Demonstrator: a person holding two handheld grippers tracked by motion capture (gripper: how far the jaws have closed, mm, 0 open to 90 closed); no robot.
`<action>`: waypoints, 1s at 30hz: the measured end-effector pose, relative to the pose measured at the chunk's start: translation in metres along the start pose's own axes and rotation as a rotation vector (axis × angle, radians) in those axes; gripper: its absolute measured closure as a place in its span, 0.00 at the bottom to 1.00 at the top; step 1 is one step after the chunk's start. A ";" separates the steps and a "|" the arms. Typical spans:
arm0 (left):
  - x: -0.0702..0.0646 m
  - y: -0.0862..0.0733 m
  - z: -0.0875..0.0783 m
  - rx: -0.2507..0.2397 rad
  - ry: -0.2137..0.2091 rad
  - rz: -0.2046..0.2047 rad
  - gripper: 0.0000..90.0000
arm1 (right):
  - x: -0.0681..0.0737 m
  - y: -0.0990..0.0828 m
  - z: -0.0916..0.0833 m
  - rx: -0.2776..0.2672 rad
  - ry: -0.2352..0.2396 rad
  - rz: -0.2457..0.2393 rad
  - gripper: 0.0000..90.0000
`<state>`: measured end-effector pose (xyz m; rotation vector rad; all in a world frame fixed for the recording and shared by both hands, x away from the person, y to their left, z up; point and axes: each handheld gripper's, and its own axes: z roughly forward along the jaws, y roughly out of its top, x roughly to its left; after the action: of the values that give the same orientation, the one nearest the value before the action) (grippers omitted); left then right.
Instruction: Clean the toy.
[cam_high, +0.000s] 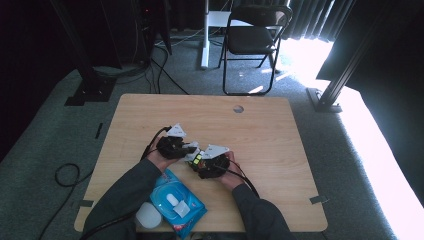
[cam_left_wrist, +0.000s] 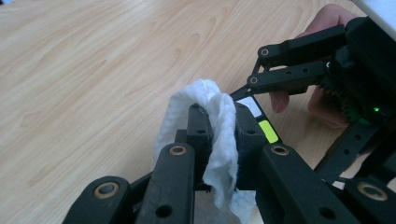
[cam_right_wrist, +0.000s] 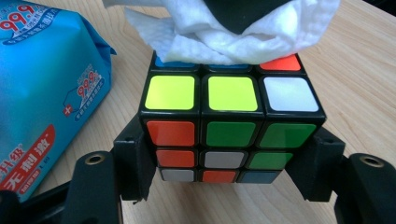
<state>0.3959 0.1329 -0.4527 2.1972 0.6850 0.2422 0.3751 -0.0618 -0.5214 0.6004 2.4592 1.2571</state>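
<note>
1. I am gripping the puzzle cube (cam_right_wrist: 231, 126) in my right tongs (cam_right_wrist: 229, 186), just above the table (cam_right_wrist: 364, 70).
2. I am pinching the white wipe (cam_left_wrist: 219, 140) in my left tongs (cam_left_wrist: 219, 126), pressing it onto the cube's far top edge.

A: The table (cam_high: 260, 125) looks like pale wood laminate, smooth and matt, with visible grain.

B: The wipe (cam_left_wrist: 219, 121) is soft white cloth-like paper, crinkled and fuzzy. The cube (cam_right_wrist: 231, 123) is glossy black plastic with shiny coloured stickers.

A: The pack (cam_right_wrist: 42, 88) is slick blue plastic film, wrinkled and reflective. The jaws look like matt black plastic with brass-coloured rivets.
</note>
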 end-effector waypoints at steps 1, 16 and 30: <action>0.000 0.000 0.000 -0.006 -0.004 -0.002 0.90 | 0.000 0.000 0.000 -0.002 0.003 0.008 0.38; -0.020 0.004 0.004 -0.004 -0.127 0.069 0.89 | -0.003 0.000 -0.003 -0.020 -0.027 0.024 0.38; -0.015 -0.001 -0.003 0.004 -0.115 0.078 0.89 | -0.005 -0.001 -0.005 -0.023 -0.039 0.028 0.38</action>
<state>0.3816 0.1268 -0.4508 2.2250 0.5377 0.1534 0.3773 -0.0681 -0.5189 0.6498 2.4092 1.2708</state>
